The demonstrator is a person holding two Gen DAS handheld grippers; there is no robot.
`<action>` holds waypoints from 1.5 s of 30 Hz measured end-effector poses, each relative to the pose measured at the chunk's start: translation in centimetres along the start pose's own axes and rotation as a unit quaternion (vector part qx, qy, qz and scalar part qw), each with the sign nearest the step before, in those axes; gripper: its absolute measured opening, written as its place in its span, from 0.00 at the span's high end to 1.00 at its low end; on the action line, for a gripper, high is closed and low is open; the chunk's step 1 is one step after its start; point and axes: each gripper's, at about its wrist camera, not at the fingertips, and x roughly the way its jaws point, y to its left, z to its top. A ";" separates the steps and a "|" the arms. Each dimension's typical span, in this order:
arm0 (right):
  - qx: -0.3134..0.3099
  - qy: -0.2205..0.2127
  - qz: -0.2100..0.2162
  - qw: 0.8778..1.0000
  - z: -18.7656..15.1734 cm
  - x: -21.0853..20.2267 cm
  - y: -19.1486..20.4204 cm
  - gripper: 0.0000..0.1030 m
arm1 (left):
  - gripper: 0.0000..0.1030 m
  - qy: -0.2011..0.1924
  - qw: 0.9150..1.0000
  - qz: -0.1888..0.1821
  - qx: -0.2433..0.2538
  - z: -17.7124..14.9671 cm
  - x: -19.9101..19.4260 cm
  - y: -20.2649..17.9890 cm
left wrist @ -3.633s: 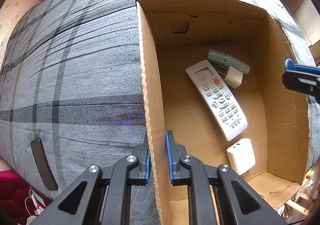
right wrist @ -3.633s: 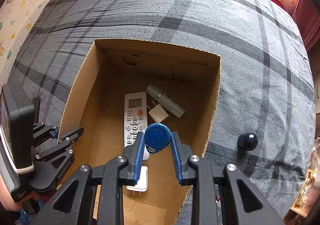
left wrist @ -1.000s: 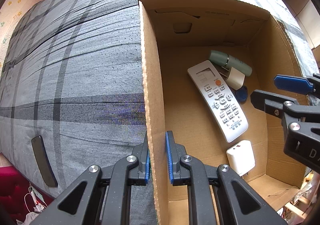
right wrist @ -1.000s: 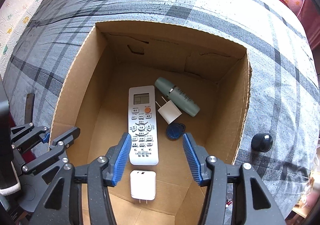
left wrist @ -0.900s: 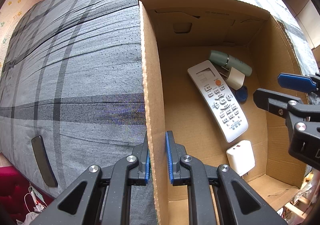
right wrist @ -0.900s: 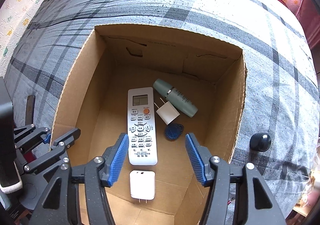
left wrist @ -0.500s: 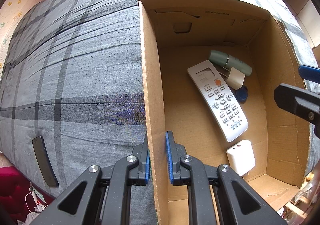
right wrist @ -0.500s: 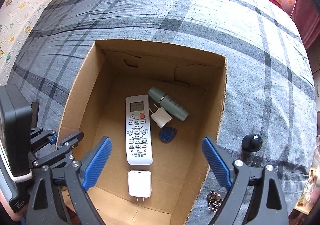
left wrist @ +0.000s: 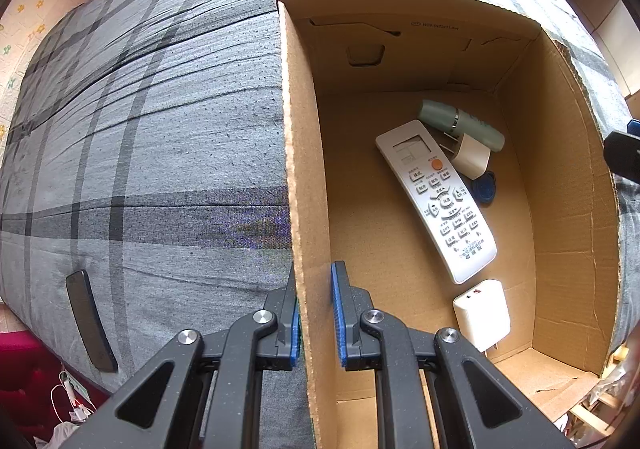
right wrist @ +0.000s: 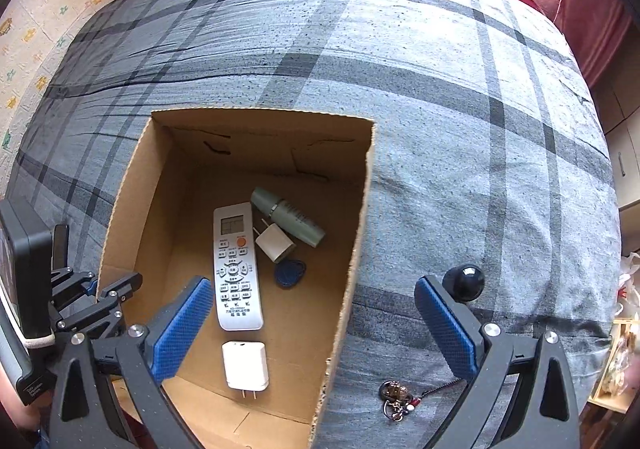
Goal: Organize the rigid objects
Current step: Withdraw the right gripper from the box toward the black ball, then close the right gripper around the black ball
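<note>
Two grippers work over the cardboard box [right wrist: 356,233] on the grey plaid bedspread [right wrist: 460,97]. Pointing straight down, the left gripper [left wrist: 314,313] is clamped on the box's left wall. The right gripper [right wrist: 312,325] tilts steeply down above the right wall, its jaws just opened wide with nothing between them. On the box floor lies the blue key fob [right wrist: 289,273], tip pointing far-right, between the white remote [right wrist: 236,265] and the right wall.

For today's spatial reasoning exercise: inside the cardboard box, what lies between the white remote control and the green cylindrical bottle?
A small white plug adapter lies between the remote control and the green bottle, clearest in the right wrist view.
</note>
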 end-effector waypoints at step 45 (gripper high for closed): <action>0.132 0.079 -0.079 0.985 -1.2 9.9 -16.4 0.00 | 0.87 0.014 1.000 0.016 -0.022 0.3 0.4 -0.2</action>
